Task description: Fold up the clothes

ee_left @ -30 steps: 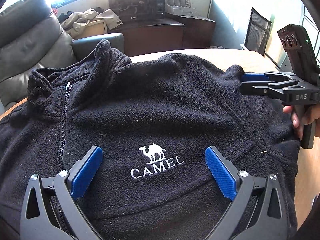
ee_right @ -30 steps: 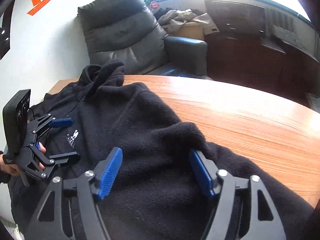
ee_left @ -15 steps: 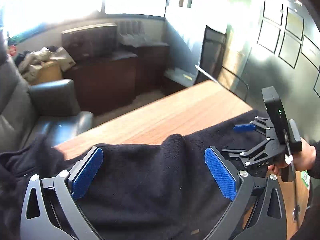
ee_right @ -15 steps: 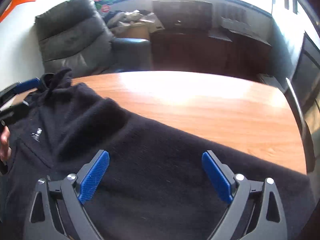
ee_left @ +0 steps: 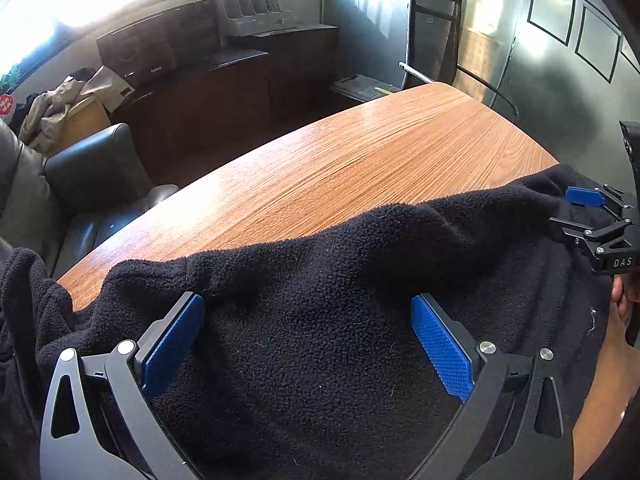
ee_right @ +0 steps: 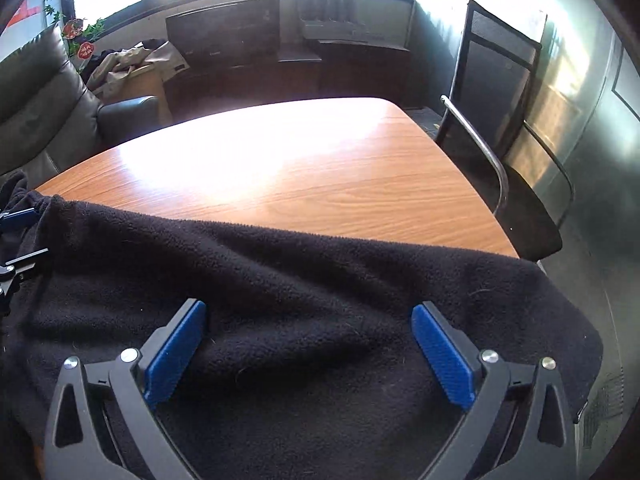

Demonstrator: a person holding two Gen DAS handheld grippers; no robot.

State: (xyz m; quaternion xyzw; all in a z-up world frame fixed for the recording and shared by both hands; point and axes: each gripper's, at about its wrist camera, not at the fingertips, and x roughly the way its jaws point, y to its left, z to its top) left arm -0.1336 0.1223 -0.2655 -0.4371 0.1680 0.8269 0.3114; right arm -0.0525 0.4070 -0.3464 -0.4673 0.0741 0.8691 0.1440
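A black fleece jacket (ee_left: pixel 320 264) lies spread over the near part of a wooden table (ee_left: pixel 380 152), its far edge rumpled. My left gripper (ee_left: pixel 308 304) hovers low over the fleece with its blue pads wide apart and nothing pinched. The right gripper (ee_right: pixel 308 308) stands over the jacket's other end (ee_right: pixel 320 272); its jaws are opening, and the cloth lies below them, not pressed by the pads. Each gripper shows in the other's view: the right gripper (ee_left: pixel 592 216) held by a hand at the right edge, the left gripper (ee_right: pixel 16 236) at the left edge.
Bare table top (ee_right: pixel 320 168) stretches beyond the jacket. A black office chair (ee_right: pixel 500 80) stands at the table's right corner. A dark leather armchair (ee_left: pixel 80 176) sits to the left. Dark cabinets (ee_left: pixel 200 80) and a heap of clothes (ee_left: pixel 60 104) line the window wall.
Both grippers swung rightward along the jacket; the collar, zip and logo left the left wrist view. The right gripper's jaws spread wider and no longer pinch a fold of fleece.
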